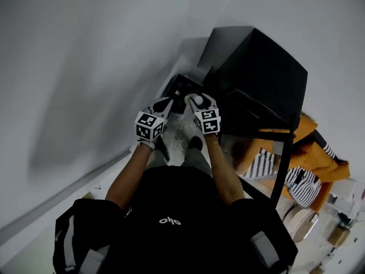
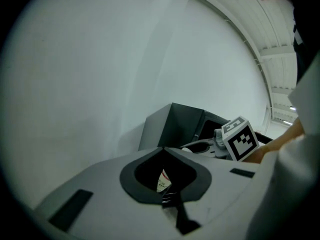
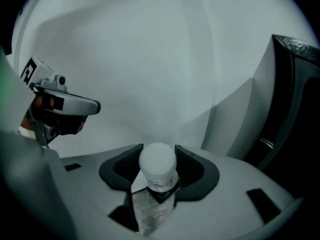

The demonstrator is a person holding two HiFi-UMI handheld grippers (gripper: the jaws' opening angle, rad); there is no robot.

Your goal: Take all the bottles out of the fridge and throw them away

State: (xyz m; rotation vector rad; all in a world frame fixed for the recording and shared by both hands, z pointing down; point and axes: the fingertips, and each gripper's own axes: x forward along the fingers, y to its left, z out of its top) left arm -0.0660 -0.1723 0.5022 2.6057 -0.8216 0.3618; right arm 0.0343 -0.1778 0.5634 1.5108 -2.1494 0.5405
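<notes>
A clear plastic bottle [image 3: 151,210] with a white cap stands upright between the jaws of my right gripper [image 3: 158,151], which is shut on its neck. In the head view that gripper [image 1: 196,100] holds the white cap up in front of the black fridge [image 1: 258,73]. My left gripper [image 1: 170,101] hangs just left of it, apart from the bottle. Its jaws [image 2: 163,150] are shut, and only a scrap of white label with red print [image 2: 163,180] shows through the gap behind them. Beyond it, the right gripper's marker cube [image 2: 242,139] is visible.
A dark open box [image 1: 181,86] sits low against the white wall below both grippers. A black frame [image 1: 283,153] stands at the right, with orange and striped cloth [image 1: 311,153] behind it. A round white object [image 1: 302,221] lies on the floor at the lower right.
</notes>
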